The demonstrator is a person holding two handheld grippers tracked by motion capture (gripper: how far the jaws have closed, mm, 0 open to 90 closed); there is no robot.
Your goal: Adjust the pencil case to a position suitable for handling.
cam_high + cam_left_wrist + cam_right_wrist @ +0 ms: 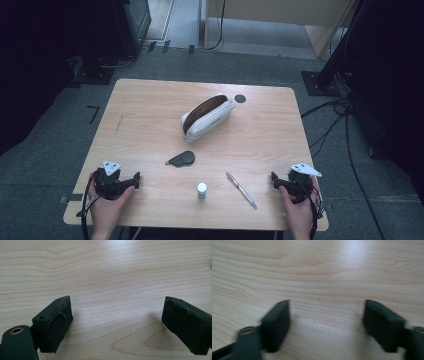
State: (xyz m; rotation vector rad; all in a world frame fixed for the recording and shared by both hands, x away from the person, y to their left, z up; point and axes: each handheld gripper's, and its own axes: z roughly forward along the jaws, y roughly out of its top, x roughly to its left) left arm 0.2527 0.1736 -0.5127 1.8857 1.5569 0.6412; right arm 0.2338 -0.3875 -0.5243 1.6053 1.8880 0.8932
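Left gripper [136,178] near left table [150,100] edge, right gripper [274,179] near right edge; both wide open, empty, pen [241,189] between

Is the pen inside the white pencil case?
No, the pen lies on the bare table near the right gripper, well apart from the open pencil case.

on the table [150,105], the pouch [207,117] lies behind the bottle [202,190], the pen [241,189] just right of it.
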